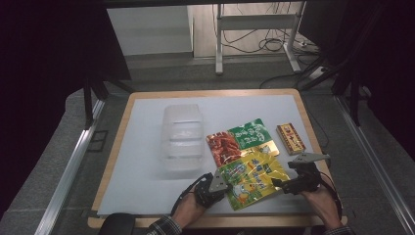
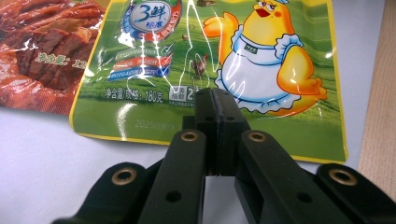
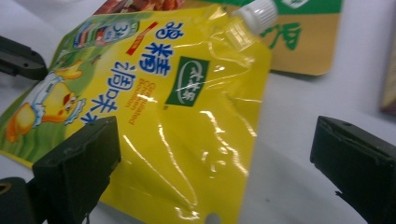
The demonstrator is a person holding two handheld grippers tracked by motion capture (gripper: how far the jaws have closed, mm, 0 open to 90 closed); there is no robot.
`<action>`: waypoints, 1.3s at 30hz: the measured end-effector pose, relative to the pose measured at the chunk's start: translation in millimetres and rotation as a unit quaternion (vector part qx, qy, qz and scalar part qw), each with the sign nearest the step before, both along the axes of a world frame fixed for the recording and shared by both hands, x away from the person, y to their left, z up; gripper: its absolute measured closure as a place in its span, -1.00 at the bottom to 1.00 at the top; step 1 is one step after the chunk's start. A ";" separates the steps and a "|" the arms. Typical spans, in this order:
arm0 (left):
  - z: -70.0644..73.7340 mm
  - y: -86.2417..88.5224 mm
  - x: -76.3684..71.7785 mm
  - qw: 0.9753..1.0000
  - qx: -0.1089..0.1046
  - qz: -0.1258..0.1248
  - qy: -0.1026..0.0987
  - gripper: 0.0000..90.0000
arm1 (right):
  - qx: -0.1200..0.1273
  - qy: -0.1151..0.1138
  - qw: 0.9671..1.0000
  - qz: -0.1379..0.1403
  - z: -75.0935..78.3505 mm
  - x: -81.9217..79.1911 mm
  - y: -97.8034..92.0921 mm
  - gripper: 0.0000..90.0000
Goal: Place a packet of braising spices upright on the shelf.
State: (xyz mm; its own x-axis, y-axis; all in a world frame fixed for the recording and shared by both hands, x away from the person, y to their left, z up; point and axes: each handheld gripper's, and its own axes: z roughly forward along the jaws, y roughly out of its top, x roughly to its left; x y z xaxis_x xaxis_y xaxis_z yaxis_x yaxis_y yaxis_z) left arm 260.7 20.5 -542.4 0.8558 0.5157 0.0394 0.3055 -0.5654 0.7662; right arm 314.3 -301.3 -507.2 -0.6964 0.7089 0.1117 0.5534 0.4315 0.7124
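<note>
**Two grippers at the yellow pouch near the front edge of the desk**

The yellow pouch (image 1: 249, 178) lies flat on the white mat (image 1: 142, 161) near the front edge of the desk (image 1: 113, 161), a bit right of the middle. It has a cartoon chick (image 2: 261, 60) on it and a white cap (image 3: 256, 14) at one corner.

The left gripper (image 1: 215, 185) is at the left side of the pouch, held by the person's left hand (image 1: 188, 208). In the left gripper view its two black jaws are pressed together with no gap. Their tips sit over the green bottom part of the pouch, near the chick. I cannot tell if they touch the pouch, and nothing is caught between them.

The right gripper (image 1: 288, 185) is at the right side of the pouch, held by the right hand (image 1: 320, 200). In the right gripper view its jaws are wide open. One jaw is over the yellow side of the pouch and the other is over the white mat. It holds nothing.

Just behind the yellow pouch lies a red and green packet (image 1: 240, 139) with a picture of meat on it. The pouch's far edge touches or covers a little of it. To the right of that packet, near the right edge of the desk, lies a small red and gold box (image 1: 290, 138), apart from the rest.

Farther back, left of the packet and near the middle of the desk, stands a clear plastic box (image 1: 182, 137).
</note>
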 end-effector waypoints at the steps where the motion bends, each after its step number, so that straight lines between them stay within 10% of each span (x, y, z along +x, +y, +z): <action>1: 0.0 0.0 0.0 1.000 0.000 0.000 0.000 1.00 | 0.000 0.000 1.000 0.000 0.0 0.0 0.0 -0.96; 8: -0.1 3.4 2.0 1.000 -0.005 -0.006 0.015 1.00 | 0.021 0.052 0.998 0.021 -10.7 6.0 8.4 -0.96; 21: 0.0 4.1 2.6 1.000 -0.008 -0.006 0.019 1.00 | 0.038 0.077 0.995 0.043 -13.7 12.1 22.3 -0.92; 26: 0.2 4.6 3.3 1.000 -0.009 -0.007 0.023 1.00 | 0.097 0.095 0.990 0.046 -7.8 14.3 19.8 -0.88; 39: 0.1 4.0 2.3 1.000 -0.007 -0.006 0.018 1.00 | 0.068 0.115 0.990 0.038 -8.3 10.6 27.1 -0.78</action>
